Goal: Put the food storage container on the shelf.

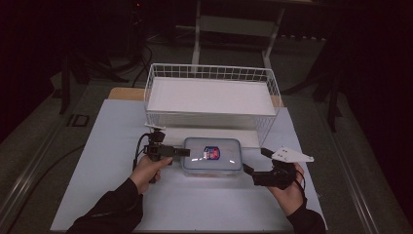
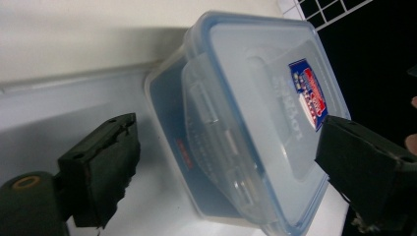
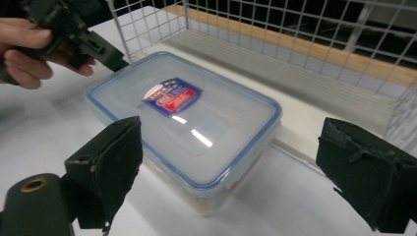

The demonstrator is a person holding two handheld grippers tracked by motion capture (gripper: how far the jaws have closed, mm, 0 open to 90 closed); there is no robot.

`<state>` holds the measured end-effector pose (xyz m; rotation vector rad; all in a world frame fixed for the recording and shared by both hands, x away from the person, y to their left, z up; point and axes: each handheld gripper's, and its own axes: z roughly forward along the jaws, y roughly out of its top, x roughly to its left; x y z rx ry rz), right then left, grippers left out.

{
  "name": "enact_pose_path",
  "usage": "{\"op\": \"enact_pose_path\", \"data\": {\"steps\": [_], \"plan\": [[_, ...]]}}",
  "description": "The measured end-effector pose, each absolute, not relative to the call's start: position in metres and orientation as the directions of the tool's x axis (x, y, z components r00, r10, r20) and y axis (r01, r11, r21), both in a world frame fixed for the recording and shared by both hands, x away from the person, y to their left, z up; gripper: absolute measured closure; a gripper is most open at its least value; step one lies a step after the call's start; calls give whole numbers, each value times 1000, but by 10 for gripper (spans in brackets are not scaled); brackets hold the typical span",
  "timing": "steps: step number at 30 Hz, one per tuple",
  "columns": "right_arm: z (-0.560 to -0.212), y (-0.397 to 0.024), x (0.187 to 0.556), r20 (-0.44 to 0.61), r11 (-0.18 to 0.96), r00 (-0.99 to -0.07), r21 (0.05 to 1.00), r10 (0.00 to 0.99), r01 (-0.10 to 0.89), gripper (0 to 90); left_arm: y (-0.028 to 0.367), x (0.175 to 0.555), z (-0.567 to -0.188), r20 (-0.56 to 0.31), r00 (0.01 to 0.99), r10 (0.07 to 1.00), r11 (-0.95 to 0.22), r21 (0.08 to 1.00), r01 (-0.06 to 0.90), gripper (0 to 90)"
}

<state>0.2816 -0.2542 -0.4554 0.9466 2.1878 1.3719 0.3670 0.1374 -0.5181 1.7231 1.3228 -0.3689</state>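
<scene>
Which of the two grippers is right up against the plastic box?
The left gripper: its jaw tips reach the lidded box's left end, while the right gripper hangs slightly apart.

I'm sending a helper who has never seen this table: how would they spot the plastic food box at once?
Find the white wire basket at the table's far side. Directly in front of it lies the plastic food box, flat on the white table. Its clear lid has a blue rim and a red-and-blue label.
</scene>
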Motion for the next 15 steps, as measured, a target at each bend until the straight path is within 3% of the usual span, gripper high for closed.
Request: {"op": "enact_pose_path", "data": {"steps": [4, 12, 15], "plan": [[-456, -253, 284, 48, 288, -701, 890, 712, 354, 101, 139, 371, -525, -722, 362, 590, -15, 439, 899, 179], [-459, -252, 286, 72, 295, -708, 876, 703, 382, 102, 136, 371, -528, -761, 369, 533, -10, 430, 903, 419], [-462, -255, 290, 98, 287, -703, 866, 705, 409, 104, 137, 369, -527, -755, 379, 536, -25, 434, 900, 424]]}}
